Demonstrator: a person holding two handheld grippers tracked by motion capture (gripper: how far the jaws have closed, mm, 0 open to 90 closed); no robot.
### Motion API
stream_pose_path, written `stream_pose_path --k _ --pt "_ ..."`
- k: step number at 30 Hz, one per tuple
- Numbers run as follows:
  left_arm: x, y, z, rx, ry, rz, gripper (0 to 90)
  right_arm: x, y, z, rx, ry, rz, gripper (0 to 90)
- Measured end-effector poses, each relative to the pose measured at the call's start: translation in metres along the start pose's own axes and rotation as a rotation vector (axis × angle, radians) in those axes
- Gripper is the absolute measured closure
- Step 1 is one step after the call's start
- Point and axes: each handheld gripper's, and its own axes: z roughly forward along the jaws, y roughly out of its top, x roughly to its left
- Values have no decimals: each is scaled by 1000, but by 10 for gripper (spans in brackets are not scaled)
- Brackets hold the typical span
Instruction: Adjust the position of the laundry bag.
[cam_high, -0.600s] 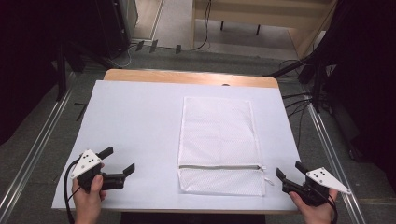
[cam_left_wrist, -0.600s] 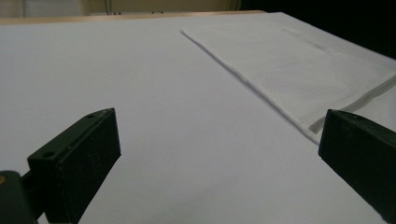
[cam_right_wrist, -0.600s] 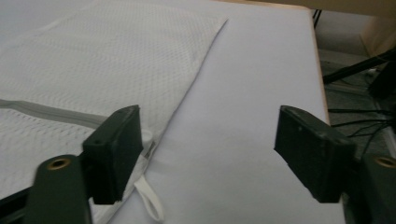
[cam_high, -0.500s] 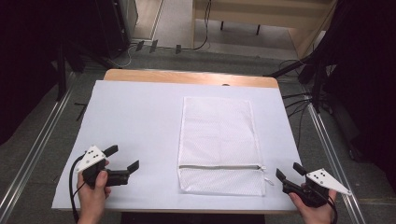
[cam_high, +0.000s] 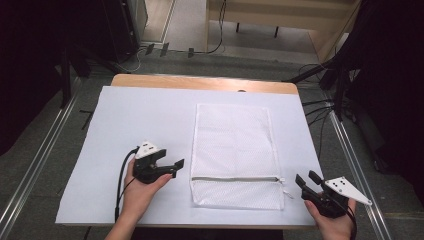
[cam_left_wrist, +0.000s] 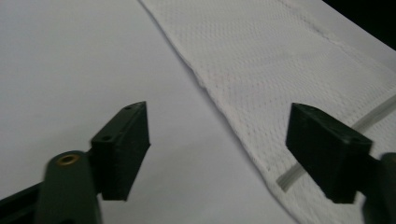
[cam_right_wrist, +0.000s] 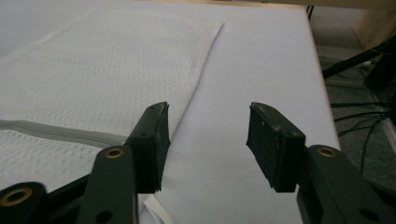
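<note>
1. Our left tongs (cam_high: 172, 166) stand wide with nothing between them, just beside the left edge of the white mesh bag (cam_high: 234, 145), level with its zipper (cam_high: 235, 178).
2. Our right tongs (cam_high: 306, 181) are also parted and empty, just off the bag's right edge, near the zipper pull (cam_high: 283, 181).
3. The bag lies flat on the white sheet (cam_high: 125, 125) covering the worktop (cam_high: 200, 82), between both tongs.
4. Risk, as we judge it: thin mesh lying flush may slip under the jaws, so we pinch sheet instead.
5. Gripping one layer alone could bunch the bag and drag it askew.
</note>
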Motion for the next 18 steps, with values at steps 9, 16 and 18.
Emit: stream_pose_path --k 9,16,18 --pt "-5 23 51 96 19 -89 469 -6 -3 -3 -70 63 48 555" --pt "-10 21 71 149 72 -112 518 -8 -3 -6 -76 72 61 512" --pt "-17 21 73 152 114 -63 503 -8 -2 -6 -71 74 58 500"
